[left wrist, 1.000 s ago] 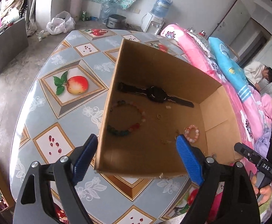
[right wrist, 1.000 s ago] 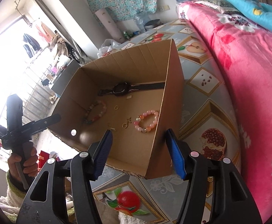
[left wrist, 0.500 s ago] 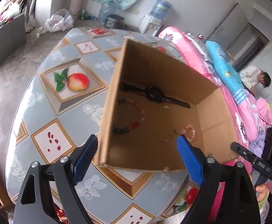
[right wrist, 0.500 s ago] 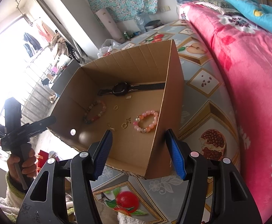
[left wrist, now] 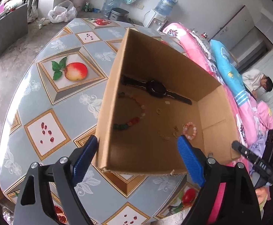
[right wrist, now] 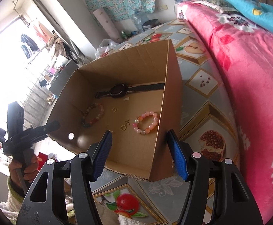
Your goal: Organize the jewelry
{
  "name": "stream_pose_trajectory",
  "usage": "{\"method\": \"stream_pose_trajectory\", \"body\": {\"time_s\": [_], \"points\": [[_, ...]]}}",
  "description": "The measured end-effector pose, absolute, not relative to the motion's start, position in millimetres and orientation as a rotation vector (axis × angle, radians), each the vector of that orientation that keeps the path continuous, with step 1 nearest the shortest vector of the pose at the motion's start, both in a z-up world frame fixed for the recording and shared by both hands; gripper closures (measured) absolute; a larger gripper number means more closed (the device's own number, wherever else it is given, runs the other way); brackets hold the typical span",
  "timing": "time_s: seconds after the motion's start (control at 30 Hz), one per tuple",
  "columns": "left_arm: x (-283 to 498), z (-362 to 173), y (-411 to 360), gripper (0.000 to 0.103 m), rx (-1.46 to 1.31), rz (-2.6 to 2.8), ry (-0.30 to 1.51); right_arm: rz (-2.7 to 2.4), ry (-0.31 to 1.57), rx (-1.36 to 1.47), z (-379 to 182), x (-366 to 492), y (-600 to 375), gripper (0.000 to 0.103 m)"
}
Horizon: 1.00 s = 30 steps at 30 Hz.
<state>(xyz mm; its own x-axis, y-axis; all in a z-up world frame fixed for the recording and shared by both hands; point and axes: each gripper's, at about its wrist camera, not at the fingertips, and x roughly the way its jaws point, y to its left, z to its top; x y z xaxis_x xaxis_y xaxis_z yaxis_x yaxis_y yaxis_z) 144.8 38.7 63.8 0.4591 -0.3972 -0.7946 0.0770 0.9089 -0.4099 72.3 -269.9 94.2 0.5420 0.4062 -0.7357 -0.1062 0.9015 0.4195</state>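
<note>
Both grippers hang above the near edge of an open cardboard box [left wrist: 207, 86] that sits on a table [left wrist: 48, 93] with a fruit-patterned cover. The left gripper [left wrist: 138, 153] has its jaws spread wide and holds nothing; the right gripper [right wrist: 139, 147] is just as wide open and also empty. From the right wrist view, its fingers straddle the box's near right corner without touching it, so far as can be judged.

All the jewelry lies on the box floor. Taking the floor as a clock face in the right wrist view, a black watch [right wrist: 119, 91] stretches across 12 o'clock along the far wall. A multicoloured bead bracelet [right wrist: 92, 114] lies at 9 o'clock, a pink bead bracelet [right wrist: 145, 121] at 4 o'clock close to the right wall, a small gold ring [right wrist: 114, 109] near the centre, and a thin gold chain piece [right wrist: 124, 124] at about 6 o'clock, just beside the pink bracelet.

With nothing left on the table in view, the gathering step looks finished or nearly so, and both grippers seem to be pausing over the result. If more tidying is wanted, the next move calls for lowering one gripper straight down past the box wall and closing gently on a single piece. The chain and ring are small and flat, so they would need a careful, low pinch.
</note>
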Motion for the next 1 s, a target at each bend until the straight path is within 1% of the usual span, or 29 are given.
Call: {"method": "stream_pose_trajectory", "body": {"time_s": [0.5,1.0], "points": [[111.5,64.6,51.8,0.019,-0.354,-0.257,1.061,0.334,0.964,0.364,92.4,53.6,-263.5,0.044],[94.2,63.5,53.0,0.019,-0.362,-0.240,1.056,0.317,0.962,0.357,91.4,36.2,-259.2,0.044]]}}
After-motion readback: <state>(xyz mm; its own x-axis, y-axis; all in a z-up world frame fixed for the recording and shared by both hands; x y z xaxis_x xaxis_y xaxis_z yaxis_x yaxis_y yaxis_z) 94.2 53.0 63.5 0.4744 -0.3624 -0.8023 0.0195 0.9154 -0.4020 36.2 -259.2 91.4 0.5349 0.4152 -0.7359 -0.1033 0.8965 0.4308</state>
